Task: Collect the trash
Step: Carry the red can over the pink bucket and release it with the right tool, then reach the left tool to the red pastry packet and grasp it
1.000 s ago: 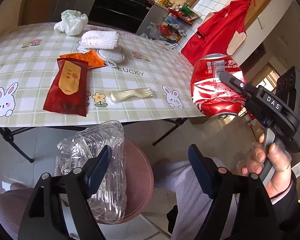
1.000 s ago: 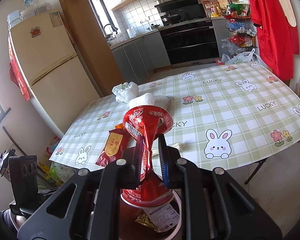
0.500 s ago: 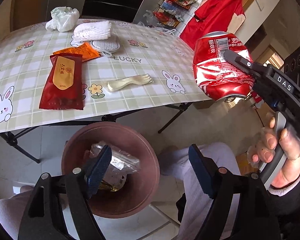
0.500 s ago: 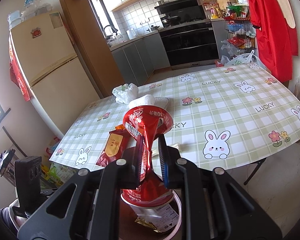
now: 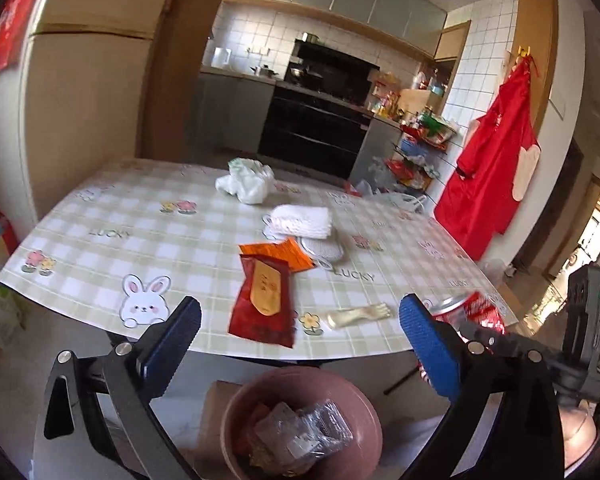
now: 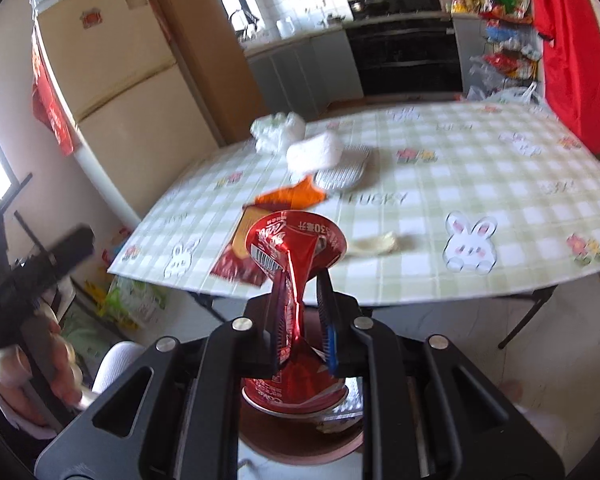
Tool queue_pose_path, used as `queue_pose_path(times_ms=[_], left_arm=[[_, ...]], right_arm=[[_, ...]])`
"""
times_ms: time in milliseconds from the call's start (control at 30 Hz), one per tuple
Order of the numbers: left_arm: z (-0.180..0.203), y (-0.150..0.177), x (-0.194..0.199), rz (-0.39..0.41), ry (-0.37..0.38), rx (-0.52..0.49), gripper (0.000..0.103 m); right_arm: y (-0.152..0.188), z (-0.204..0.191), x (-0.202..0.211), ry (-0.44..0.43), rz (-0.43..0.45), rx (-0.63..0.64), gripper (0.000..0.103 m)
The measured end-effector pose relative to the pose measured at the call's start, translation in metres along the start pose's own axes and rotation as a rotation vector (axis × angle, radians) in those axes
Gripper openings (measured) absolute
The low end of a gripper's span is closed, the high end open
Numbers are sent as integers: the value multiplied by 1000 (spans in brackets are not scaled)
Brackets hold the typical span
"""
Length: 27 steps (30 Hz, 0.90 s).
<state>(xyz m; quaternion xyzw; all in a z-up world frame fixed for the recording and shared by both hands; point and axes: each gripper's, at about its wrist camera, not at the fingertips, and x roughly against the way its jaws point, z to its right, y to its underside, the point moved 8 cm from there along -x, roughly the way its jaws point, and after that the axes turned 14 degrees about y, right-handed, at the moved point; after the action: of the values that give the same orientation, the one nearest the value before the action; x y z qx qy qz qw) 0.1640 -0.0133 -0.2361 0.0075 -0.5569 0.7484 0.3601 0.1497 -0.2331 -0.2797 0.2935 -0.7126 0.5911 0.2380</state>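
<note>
My right gripper (image 6: 304,308) has its jaws pinched nearly together on the crushed red aluminium drink can (image 6: 296,248). The can's middle is squashed flat between the blue pads, so it flares out at both ends like an hourglass, with white lettering and a barcode showing on the far end. It hangs directly over the round reddish-brown plastic waste bin (image 5: 364,408), which stands on the floor just in front of the table edge.

Inside the bin I can see crumpled clear plastic packaging (image 5: 312,432) lying on top, with bits of orange and gold wrapper beneath it.

My left gripper (image 5: 300,328) has just been opening; its jaws now stand at their widest with nothing between them, above the bin.

On the folding table with the green checked bunny-print cloth (image 5: 140,232) lie a dark red foil snack packet (image 5: 264,300), an orange wrapper (image 5: 280,252) tucked behind it, a pale plastic spoon (image 5: 360,314), a white foam net sleeve (image 5: 302,220) and a scrunched white plastic bag (image 5: 246,178).
</note>
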Motion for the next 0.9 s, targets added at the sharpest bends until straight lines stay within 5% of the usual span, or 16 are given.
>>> queue_pose_path(times_ms=[433,600,733,900], left_arm=[[-21,3,26,49,-31,46,97],[-19,3,31,63,-34,41,97],[-17,6,33,59,-37,25,97],[-19,8,33,54,-40,30,97]], right_arm=[[11,-29,-3,-10,-46,57,28],[7,-34,3,6,-15,75,49],[3,-30,10,54,34,69,92],[-2,-22,15,122,72,65,97]])
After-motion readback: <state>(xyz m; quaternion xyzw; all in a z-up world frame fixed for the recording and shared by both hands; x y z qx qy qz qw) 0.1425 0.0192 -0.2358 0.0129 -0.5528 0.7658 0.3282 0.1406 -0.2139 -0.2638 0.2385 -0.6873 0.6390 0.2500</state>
